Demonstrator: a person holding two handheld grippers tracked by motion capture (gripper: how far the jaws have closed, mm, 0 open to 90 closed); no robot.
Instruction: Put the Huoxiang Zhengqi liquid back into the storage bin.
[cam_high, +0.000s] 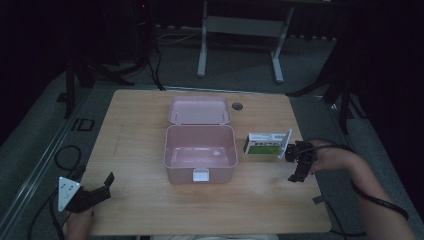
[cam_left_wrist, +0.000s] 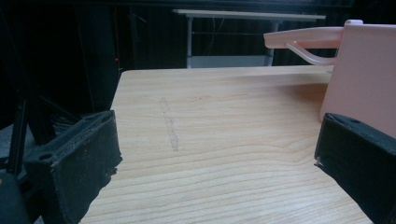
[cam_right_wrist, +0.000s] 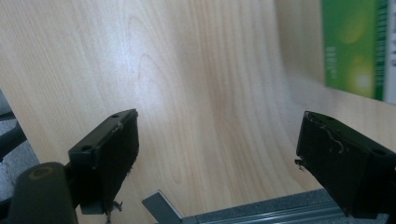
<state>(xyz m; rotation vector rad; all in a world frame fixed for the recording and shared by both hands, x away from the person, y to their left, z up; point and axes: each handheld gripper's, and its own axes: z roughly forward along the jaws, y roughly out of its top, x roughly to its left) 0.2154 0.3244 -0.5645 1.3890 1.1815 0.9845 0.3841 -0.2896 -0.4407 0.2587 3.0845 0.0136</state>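
Beside the open pink box (cam_high: 200, 152), right gripper (cam_high: 298, 166) hangs near the green carton (cam_high: 262, 144), fingers spread, empty — probably best squared across its narrow sides; left gripper (cam_high: 95, 192) idle, fingers apart.

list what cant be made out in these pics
- Print on the green and white carton: too small in the high view; blurred and cut off by the top right edge in the right gripper view.
- Inside of the pink box: hidden by its own wall in the left gripper view.
- Round dark thing behind the open lid: too small to identify.
- Room beyond the table: too dark.
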